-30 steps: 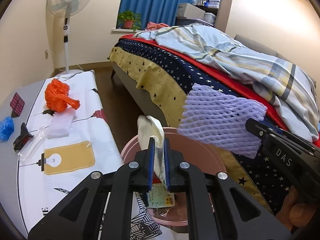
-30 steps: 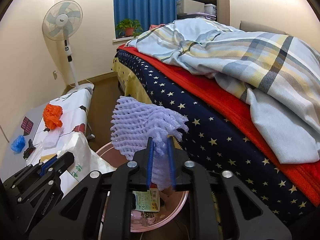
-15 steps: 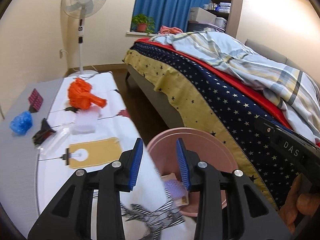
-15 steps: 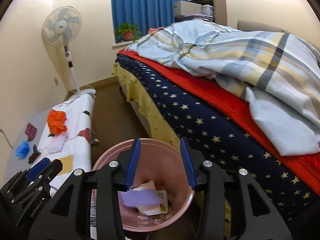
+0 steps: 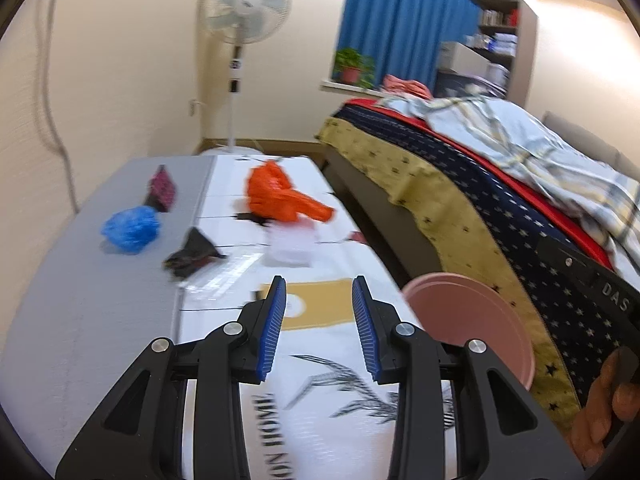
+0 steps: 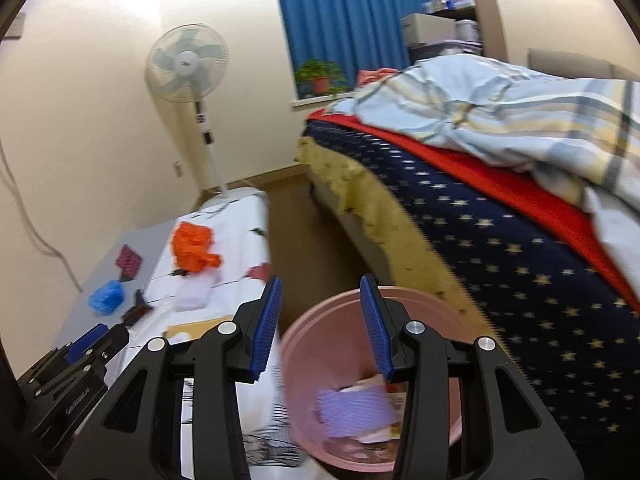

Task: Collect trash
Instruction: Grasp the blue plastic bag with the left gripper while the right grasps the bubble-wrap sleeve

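**Both loads dropped; we turned back to the table**

The pink bin (image 6: 372,384) stood on the floor between the table and the bed, and in the right wrist view we could see the purple foam net (image 6: 352,412) lying inside it on top of paper scraps. A second earlier that net had been pinched in our right gripper (image 6: 326,322), and a white wad had been pinched in our left gripper (image 5: 318,326), both held over the bin. Half a second earlier the jaws had parted and the pieces were down. Now both grippers stood spread wide with nothing between the blue pads, the right one above the bin's near rim, the left one swung away over the patterned table cover (image 5: 320,408).

We judged that this pair of deliveries was done and the next pickup was starting. Left on the table were the orange plastic bag (image 5: 276,196), the blue crumpled bag (image 5: 130,229), a black scrap (image 5: 192,256), a clear wrapper (image 5: 290,246) just beside the orange bag, and a small dark red packet (image 5: 162,190) near the far edge. The left view was blurred, so finer detail escaped us. The black scrap and clear wrapper lay closest to the left gripper and seemed the likely next targets.

Beyond stood the bed (image 6: 500,240), a standing fan (image 5: 244,4) and the blue curtain (image 6: 344,12).
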